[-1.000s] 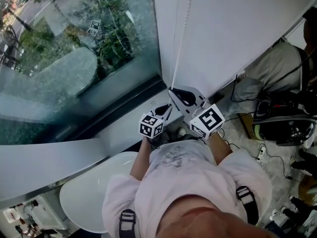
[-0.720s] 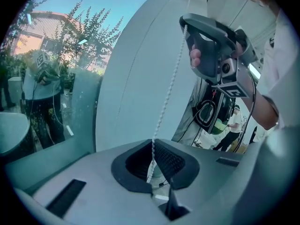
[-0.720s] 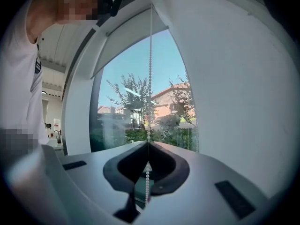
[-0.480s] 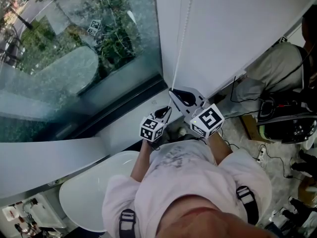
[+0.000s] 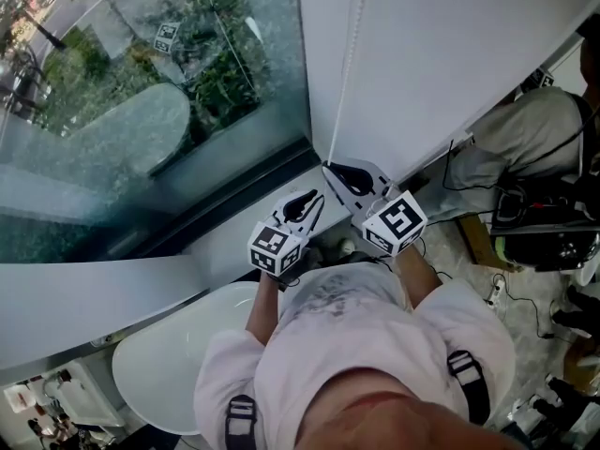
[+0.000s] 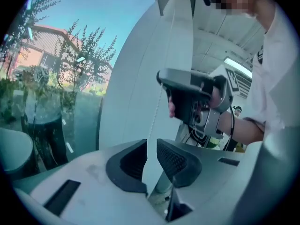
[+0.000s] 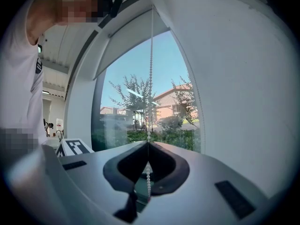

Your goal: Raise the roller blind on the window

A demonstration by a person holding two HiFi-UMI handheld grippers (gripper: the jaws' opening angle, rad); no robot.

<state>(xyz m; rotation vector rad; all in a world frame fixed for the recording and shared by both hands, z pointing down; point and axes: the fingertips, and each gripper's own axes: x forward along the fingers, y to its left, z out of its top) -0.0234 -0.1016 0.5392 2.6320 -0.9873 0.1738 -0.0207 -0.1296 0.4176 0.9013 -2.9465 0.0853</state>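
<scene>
Most of the glass [image 7: 140,102] shows bare in the right gripper view, and the blind [image 7: 129,43] reaches only across the top of the pane, its lower edge high above the gripper. From that I judge the raise to be well along, with a short stretch left to roll up; the head view looks too steeply down to show the blind's edge, so this rests on the one view. The chain [image 5: 345,73] hangs taut down the white pillar beside the window and ends in the right gripper [image 5: 328,169]. That gripper's jaws are pressed together on the chain [image 7: 150,78], tips meeting on the beads, with a few beads dangling below the pinch. The left gripper [image 5: 309,204] sits lower and nearer the body, just beside the right one and tilted up toward it. Its jaws stand apart with a narrow gap and hold nothing. In the left gripper view [image 6: 151,146] the chain's slack drops from the right gripper toward that gap, but whether it lies inside I cannot tell. Both forearms reach forward from the chest, close together, the right one a little further out.
</scene>
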